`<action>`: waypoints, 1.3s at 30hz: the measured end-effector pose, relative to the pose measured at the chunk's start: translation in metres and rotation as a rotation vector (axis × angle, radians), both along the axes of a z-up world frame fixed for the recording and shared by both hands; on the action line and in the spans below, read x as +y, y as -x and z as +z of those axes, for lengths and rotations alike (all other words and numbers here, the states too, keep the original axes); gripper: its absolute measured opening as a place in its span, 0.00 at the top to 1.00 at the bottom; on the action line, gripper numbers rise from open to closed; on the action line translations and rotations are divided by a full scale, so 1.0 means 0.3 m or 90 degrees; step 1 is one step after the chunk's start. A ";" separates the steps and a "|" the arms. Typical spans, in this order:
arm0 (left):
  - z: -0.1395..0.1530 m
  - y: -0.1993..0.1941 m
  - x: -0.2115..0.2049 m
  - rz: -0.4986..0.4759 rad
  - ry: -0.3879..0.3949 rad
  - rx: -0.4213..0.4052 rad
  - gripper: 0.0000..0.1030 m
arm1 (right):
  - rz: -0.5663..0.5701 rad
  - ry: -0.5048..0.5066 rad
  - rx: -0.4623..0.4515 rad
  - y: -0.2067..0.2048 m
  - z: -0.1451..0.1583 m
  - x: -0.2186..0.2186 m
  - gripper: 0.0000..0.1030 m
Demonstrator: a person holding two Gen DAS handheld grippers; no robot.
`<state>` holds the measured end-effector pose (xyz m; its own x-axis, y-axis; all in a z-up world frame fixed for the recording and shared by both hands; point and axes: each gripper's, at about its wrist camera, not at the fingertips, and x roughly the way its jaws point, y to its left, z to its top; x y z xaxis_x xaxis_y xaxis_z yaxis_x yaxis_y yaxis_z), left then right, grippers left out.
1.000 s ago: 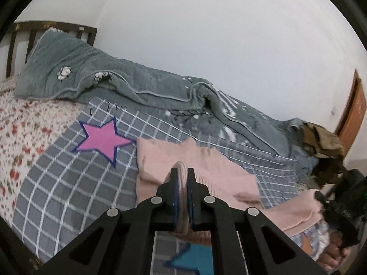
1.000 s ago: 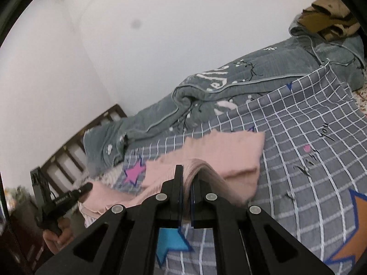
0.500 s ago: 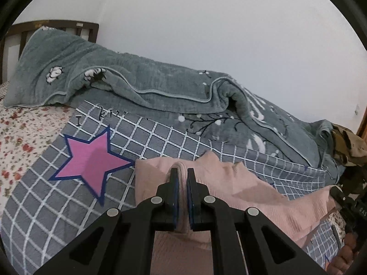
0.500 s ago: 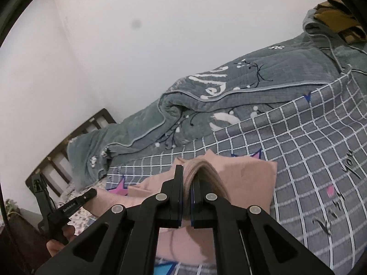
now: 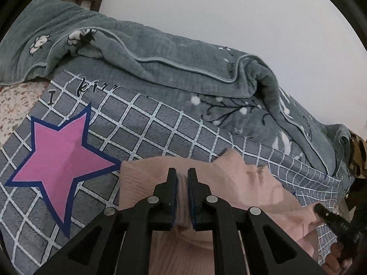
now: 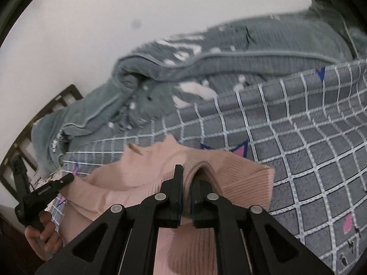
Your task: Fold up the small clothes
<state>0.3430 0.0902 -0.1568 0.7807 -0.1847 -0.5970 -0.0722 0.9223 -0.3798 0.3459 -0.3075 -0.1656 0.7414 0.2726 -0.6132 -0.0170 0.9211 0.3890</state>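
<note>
Releasing: both claws have just been easing apart, each with a ridge of the pink knit top (image 5: 240, 183) standing between the jaws.
Left claw (image 5: 182, 176): parted a little; the knit sits in the gap, and I read the pads as barely pinching it, if at all.
Right claw (image 6: 187, 176): much the same, a narrow gap with a raised fold of ribbed knit arching up out of it.
Where the top lies: right under and just ahead of both claws, on the grey checked blanket (image 5: 142, 123) of the bed, its near half doubled over the far half.
Ahead of my claws: a rumpled grey-green quilt (image 5: 160, 68) beyond the top, apart from it; the pink star (image 5: 62, 153) just left of the top's edge.
Step, as I judge it: the fold is laid and I am letting go.
Risk one: ribbed knit may cling to the pads, so pulling back early would drag the upper layer and undo the fold.
Risk two: if one claw frees first, the edge could skew.
Risk three: the humps may stay as creases unless smoothed.
</note>
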 end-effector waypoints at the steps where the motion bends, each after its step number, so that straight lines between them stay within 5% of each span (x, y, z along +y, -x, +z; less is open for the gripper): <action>1: -0.014 -0.004 0.009 -0.002 0.009 0.000 0.77 | 0.000 0.002 0.006 -0.007 -0.019 -0.006 0.87; 3: -0.042 -0.016 0.025 -0.005 0.033 0.005 0.63 | 0.003 0.014 0.010 -0.013 -0.052 -0.008 0.76; 6: -0.053 -0.029 0.031 -0.027 0.059 0.017 0.62 | 0.005 0.026 0.014 -0.019 -0.092 -0.005 0.71; 9: -0.044 -0.014 0.028 -0.033 0.062 -0.006 0.40 | 0.022 0.007 0.035 -0.035 -0.118 -0.003 0.71; 24: -0.047 0.011 0.024 -0.032 0.055 0.001 0.38 | -0.008 0.066 -0.038 0.143 0.027 -0.026 0.60; 32: -0.052 0.066 -0.019 -0.030 -0.009 0.015 0.38 | 0.000 0.132 -0.008 0.301 -0.060 0.001 0.59; 39: -0.054 0.184 -0.034 -0.026 -0.033 0.001 0.38 | 0.011 0.080 0.022 0.400 -0.126 -0.030 0.56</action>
